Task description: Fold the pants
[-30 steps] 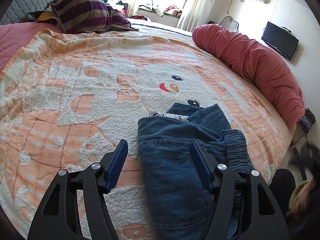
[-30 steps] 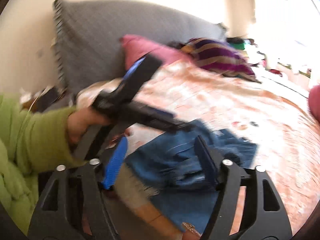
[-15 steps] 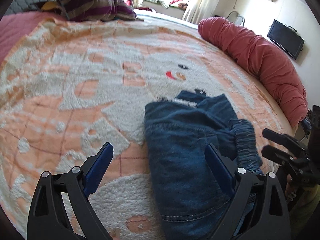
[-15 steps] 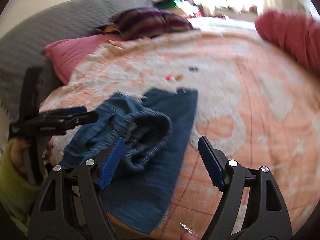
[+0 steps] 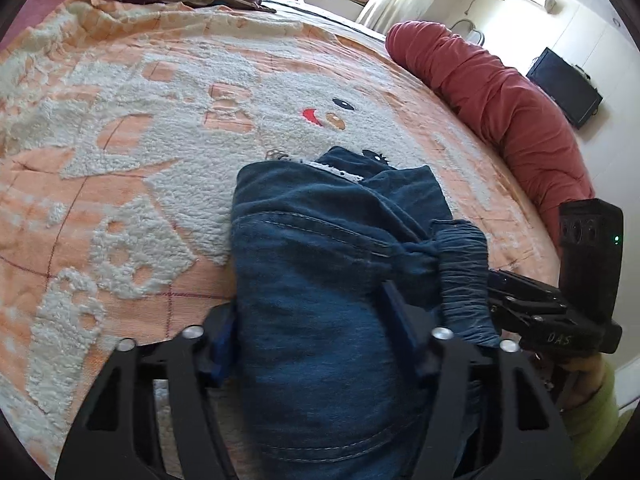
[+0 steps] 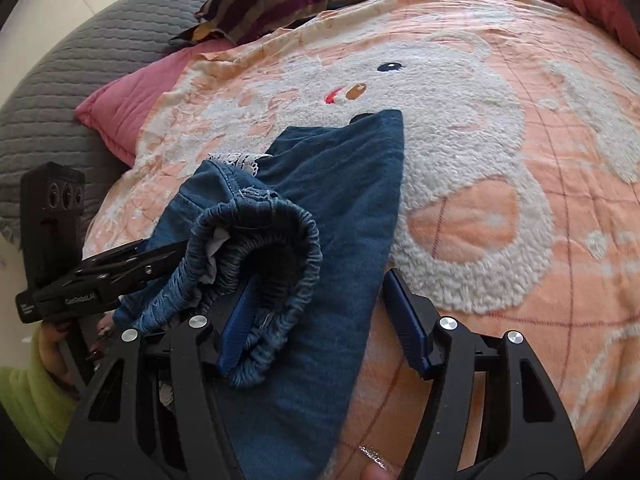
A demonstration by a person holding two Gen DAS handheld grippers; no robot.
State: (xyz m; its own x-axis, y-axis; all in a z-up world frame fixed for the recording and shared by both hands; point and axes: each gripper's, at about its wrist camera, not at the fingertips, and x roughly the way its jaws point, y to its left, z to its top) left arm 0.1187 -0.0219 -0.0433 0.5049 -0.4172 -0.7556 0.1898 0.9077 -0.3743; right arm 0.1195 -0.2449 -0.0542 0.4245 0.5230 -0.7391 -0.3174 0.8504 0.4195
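Blue denim pants (image 5: 320, 280) lie bunched and partly folded on the orange-and-white blanket (image 5: 120, 160), elastic waistband (image 5: 464, 276) at the right. My left gripper (image 5: 308, 328) is open with its jaws on either side of the near denim. My right gripper (image 6: 324, 316) is open over the pants (image 6: 340, 200), its left finger (image 6: 236, 328) inside the curled waistband (image 6: 272, 236). Each gripper shows in the other's view: the right gripper (image 5: 528, 304) touches the waistband, the left gripper (image 6: 120, 268) reaches in at the left.
A rolled red quilt (image 5: 500, 108) lies along the bed's right side. A striped pillow (image 6: 280, 0) and a pink pillow (image 6: 128, 100) lie by the grey headboard (image 6: 60, 100). A TV (image 5: 564, 88) hangs on the far wall.
Both grippers have moved in over the pants. The left gripper's jaws have narrowed around the denim. The right gripper's finger has slid into the waistband.
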